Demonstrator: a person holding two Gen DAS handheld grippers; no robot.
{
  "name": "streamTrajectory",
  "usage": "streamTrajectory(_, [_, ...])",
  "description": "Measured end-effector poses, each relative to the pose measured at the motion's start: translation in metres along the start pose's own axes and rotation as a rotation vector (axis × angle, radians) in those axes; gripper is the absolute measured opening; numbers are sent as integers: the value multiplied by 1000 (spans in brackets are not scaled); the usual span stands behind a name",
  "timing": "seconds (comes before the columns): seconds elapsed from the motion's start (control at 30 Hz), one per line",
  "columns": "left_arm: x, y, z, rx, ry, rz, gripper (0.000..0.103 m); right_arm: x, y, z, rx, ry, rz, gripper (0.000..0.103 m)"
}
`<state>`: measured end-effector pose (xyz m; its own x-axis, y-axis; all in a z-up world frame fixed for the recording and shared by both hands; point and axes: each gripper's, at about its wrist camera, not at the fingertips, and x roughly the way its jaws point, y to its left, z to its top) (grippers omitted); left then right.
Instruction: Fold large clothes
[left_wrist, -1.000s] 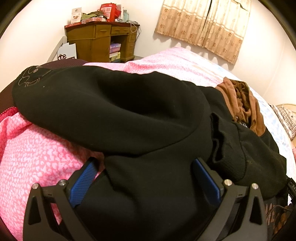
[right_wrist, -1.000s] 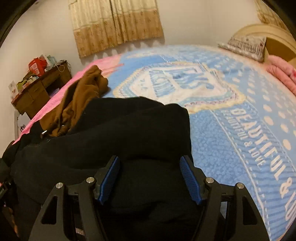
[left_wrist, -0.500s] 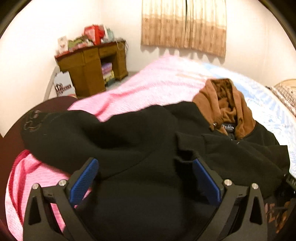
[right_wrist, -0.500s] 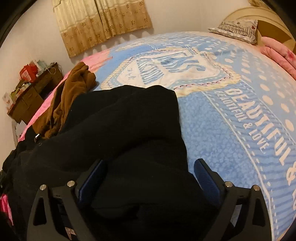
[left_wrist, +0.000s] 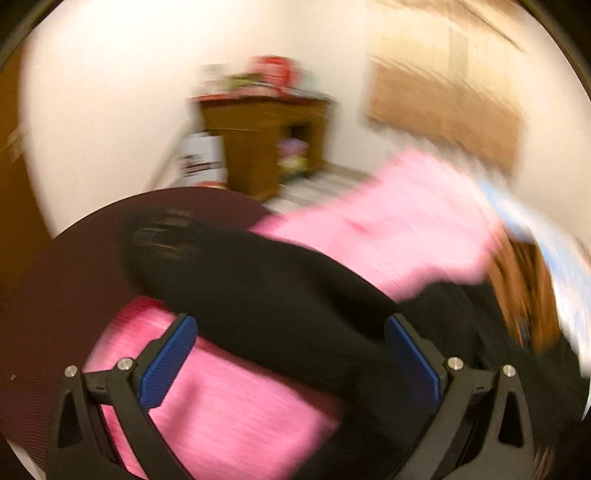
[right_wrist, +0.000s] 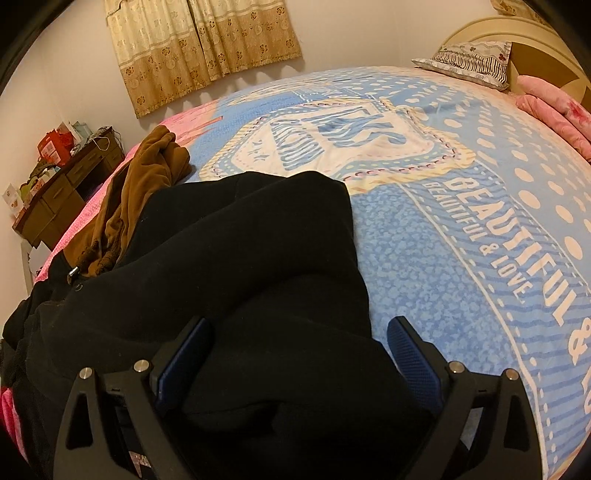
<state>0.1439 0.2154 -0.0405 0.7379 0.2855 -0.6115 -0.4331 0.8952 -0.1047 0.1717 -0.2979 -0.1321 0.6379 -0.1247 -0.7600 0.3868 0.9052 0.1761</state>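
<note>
2 claws stand wide apart at the jaws, neither one pinching cloth. The black garment (right_wrist: 236, 266) lies bunched on the bed (right_wrist: 461, 229), its near part under the right claw (right_wrist: 295, 354) and a long black part running across between the fingers of the left claw (left_wrist: 291, 354), whose view is smeared by blur. A brown garment (right_wrist: 144, 184) lies just beside it. By the look of it, the fold is between grips; the next move calls for each claw to close on an edge.

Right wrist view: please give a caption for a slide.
Open right gripper over a black garment on the blue bedspread.
</note>
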Motion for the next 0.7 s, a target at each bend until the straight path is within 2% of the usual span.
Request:
streamTrajectory(0.07, [12, 50, 30, -128, -8, 62, 103, 0, 0, 0, 0, 0, 0, 97])
streamTrajectory(0.2, [61, 126, 70, -275, 65, 168, 100, 0, 0, 0, 0, 0, 0, 97])
streamTrajectory(0.27, [88, 146, 73, -315, 118, 159, 85, 0, 0, 0, 0, 0, -1, 97])
streamTrajectory(0.33, [110, 154, 71, -342, 181, 119, 81, 1, 0, 0, -2, 1, -3, 97])
streamTrajectory(0.4, [130, 160, 62, -411, 251, 94, 73, 1, -1, 0, -1, 1, -3, 97])
streamTrajectory(0.5, [142, 157, 48, -475, 284, 41, 65, 0, -1, 0, -1, 1, -3, 97])
streamTrajectory(0.57, [150, 151, 43, -474, 291, 12, 39, 1, -1, 0, -1, 0, -3, 97])
streamTrajectory(0.6, [152, 148, 41, -470, 289, 17, 35, 1, -1, 0, -1, 1, -3, 97])
streamTrajectory(0.67, [150, 146, 40, -467, 264, 22, 20, 1, -1, 0, -1, 0, -2, 97])
streamTrajectory(0.7, [150, 144, 41, -468, 262, 10, 18, 0, -1, 0, -1, 0, -2, 97])
